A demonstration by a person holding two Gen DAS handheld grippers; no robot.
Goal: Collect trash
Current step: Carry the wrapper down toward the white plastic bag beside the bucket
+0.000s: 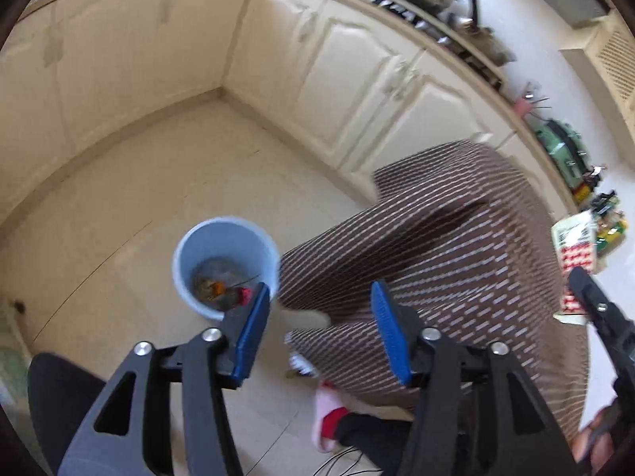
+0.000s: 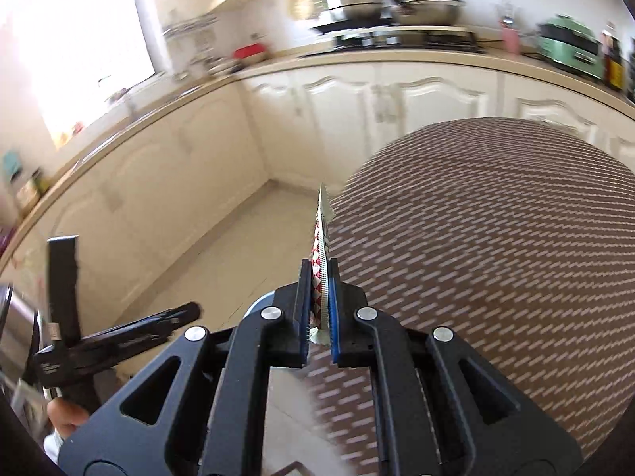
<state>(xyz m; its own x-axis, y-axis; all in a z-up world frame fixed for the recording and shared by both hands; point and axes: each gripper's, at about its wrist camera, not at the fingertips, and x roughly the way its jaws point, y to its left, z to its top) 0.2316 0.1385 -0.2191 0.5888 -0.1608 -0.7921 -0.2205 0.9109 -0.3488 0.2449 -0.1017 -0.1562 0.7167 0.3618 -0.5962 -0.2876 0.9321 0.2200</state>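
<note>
right gripper (image 2: 319, 309) clamped on red-and-white wrapper (image 2: 320, 238), left gripper (image 1: 317, 329) spread wide and empty above blue bin (image 1: 224, 265), striped trousers (image 1: 436, 258) beside bin

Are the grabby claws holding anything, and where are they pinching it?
The right gripper pinches a flat red-and-white packet by its lower end. The left gripper is open and holds nothing.

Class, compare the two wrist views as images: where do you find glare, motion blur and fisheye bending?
Left wrist view: cabinets bow into curves, countertop clutter smears, the blue bin stays fairly sharp. Right wrist view: the window blows out white, stove pots streak sideways, while the wrapper clamped in the right gripper is crisp.
</note>
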